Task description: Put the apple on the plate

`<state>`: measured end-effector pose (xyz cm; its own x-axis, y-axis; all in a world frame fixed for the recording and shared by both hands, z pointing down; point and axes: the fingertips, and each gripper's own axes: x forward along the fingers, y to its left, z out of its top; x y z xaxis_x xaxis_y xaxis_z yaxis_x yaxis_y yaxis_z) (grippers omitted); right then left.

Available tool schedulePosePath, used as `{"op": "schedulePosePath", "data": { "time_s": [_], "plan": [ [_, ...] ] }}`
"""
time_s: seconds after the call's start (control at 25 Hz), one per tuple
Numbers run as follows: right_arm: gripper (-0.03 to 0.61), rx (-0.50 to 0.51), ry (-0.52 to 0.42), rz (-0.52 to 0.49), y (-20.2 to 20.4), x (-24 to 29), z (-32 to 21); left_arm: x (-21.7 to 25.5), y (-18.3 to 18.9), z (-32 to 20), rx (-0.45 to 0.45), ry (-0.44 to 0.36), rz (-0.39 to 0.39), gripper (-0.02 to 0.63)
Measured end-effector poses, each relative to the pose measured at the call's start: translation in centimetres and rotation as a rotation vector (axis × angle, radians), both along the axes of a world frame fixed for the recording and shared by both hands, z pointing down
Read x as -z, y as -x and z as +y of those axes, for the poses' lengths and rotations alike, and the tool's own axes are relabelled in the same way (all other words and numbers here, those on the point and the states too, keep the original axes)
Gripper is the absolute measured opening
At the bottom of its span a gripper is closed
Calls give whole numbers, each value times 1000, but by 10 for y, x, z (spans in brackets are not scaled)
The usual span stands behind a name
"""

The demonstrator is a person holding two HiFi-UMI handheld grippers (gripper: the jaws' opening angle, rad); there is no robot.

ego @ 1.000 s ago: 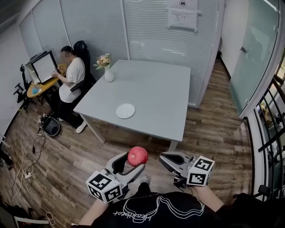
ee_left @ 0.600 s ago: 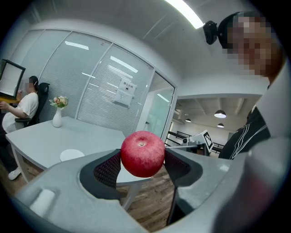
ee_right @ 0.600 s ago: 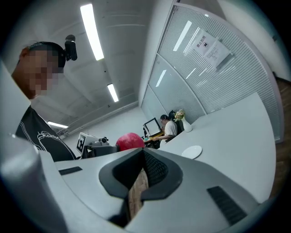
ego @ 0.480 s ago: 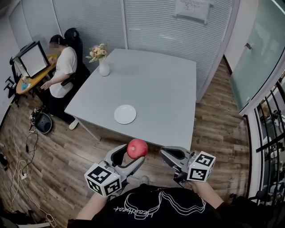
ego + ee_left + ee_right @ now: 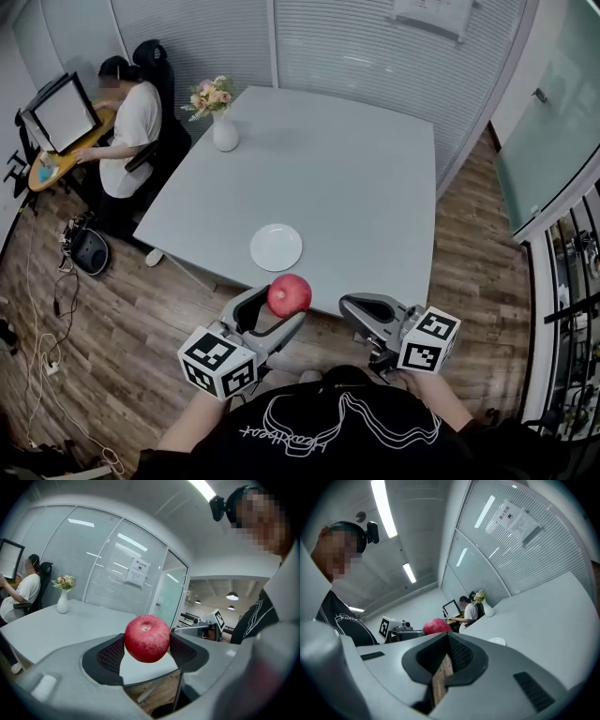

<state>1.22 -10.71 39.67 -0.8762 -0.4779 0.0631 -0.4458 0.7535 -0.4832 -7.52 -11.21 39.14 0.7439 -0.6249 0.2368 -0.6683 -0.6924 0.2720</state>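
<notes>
A red apple [image 5: 290,294] is clamped between the jaws of my left gripper [image 5: 281,307], held in the air above the wood floor just short of the table's near edge. The left gripper view shows the apple [image 5: 146,638] filling the gap between the two pads. A white plate [image 5: 276,247] sits empty on the grey table [image 5: 366,187] close to that edge, just beyond the apple. My right gripper [image 5: 360,313] is shut with nothing in it, level with the left one and to its right. In the right gripper view the apple [image 5: 436,626] and the plate [image 5: 497,641] both show.
A white vase of flowers [image 5: 223,129] stands at the table's far left corner. A person [image 5: 131,117] sits at a small desk with a monitor [image 5: 64,114] to the left. A bag [image 5: 89,251] and cables [image 5: 47,356] lie on the floor at left.
The view has closed in on the table: the plate and table edge are nearer to the grippers. Both grippers keep the same pose, the apple still held in the left one.
</notes>
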Motion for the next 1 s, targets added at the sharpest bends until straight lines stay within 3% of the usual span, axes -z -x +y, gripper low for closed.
{"op": "schedulePosePath", "data": {
  "time_s": [0.56,1.0],
  "plan": [
    [8,37,86,13,7,-34,-77,-36,22,-89,91,8,-122,310],
    [8,44,175,15,16,-58,-133,-76,46,-157,145,80,-170,310]
  ]
}}
